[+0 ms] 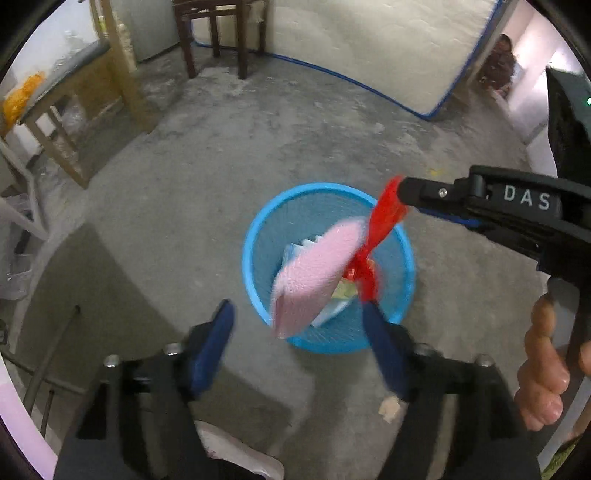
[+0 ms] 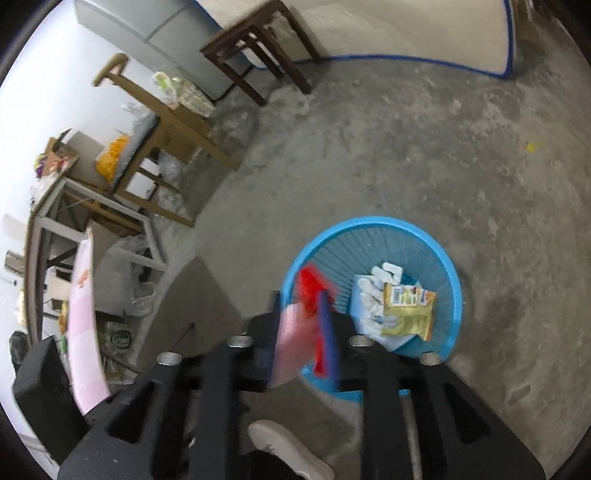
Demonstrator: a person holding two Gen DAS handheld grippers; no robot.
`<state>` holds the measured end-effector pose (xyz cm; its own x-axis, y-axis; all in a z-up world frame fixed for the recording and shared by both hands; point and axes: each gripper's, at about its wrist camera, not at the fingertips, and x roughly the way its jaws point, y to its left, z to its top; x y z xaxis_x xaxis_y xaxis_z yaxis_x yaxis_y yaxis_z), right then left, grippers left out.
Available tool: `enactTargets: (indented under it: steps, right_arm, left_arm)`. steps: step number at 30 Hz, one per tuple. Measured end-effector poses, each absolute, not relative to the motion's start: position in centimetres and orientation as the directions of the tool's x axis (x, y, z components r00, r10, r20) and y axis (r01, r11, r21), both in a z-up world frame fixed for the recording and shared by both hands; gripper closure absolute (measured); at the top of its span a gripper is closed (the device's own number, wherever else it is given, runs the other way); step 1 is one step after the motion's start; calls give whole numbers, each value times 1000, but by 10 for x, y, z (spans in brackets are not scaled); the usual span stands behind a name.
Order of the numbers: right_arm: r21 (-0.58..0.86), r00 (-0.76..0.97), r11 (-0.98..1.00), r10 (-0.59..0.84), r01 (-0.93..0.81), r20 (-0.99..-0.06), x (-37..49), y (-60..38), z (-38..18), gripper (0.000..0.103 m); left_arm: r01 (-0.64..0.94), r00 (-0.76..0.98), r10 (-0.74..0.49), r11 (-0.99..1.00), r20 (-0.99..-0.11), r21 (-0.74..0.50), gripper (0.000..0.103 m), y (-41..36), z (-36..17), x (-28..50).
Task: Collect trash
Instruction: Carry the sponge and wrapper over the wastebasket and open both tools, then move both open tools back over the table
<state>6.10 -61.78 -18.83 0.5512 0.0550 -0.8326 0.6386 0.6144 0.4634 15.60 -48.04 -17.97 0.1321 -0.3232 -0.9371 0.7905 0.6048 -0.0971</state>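
Bin: a blue mesh wastebasket [image 1: 402,258] stands upright on the concrete floor [image 1: 258,147], below both tools.
Bin contents: a yellow snack wrapper [image 2: 408,308] with a barcode lies on white and pale-blue packaging [image 2: 369,295]; the wrapper's print is too small to read.
Pink item: a flat pink piece [image 1: 314,277], soft-looking and blurred, hangs tilted above the bin's opening, between the fingers of the left tool, touching neither as far as the left wrist view shows.
Red item: a red plastic strip [image 1: 384,218], also blurred, runs from the tip of the right tool down over the bin, just beside the pink piece.
Left tool [image 1: 299,350]: its blue-padded fingers stand wide apart, with nothing pinched between them.
Right tool [image 2: 301,332]: the fingers are close together on the red strip; in the right wrist view the pink piece sits beside them, and blur hides whether it is gripped too.
Writing: white letters "DAS" [image 1: 526,197] on the side of the right tool's body.
Hand: the person's right hand [image 1: 546,369] wraps the tool's handle.
Surroundings: a dark wooden chair [image 1: 218,33], a white mattress with blue edging [image 1: 369,48] against the wall, a light wooden tabletop frame [image 1: 74,122], and a shoe [image 2: 288,450] at the lower edge.
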Motion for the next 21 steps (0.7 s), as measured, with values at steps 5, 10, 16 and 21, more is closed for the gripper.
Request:
enactTargets:
  steps: [5, 10, 16, 21]
  right_arm:
    - [470, 564, 600, 37, 647, -825, 48, -622, -192, 54]
    - [474, 598, 622, 11, 624, -801, 24, -611, -173, 49]
    - [462, 653, 669, -47, 582, -756, -28, -572, -124, 40]
    - [403, 695, 752, -100, 522, -712, -59, -525, -81, 19]
  left_arm:
    - [740, 139, -378, 653, -915, -158, 27, -458, -167, 170]
    - [705, 163, -473, 669, -866, -233, 27, -425, -130, 170]
    - [730, 199, -593, 620, -780, -286, 25, -379, -69, 145]
    - [765, 173, -659, 558, -732, -321, 20, -334, -27, 116]
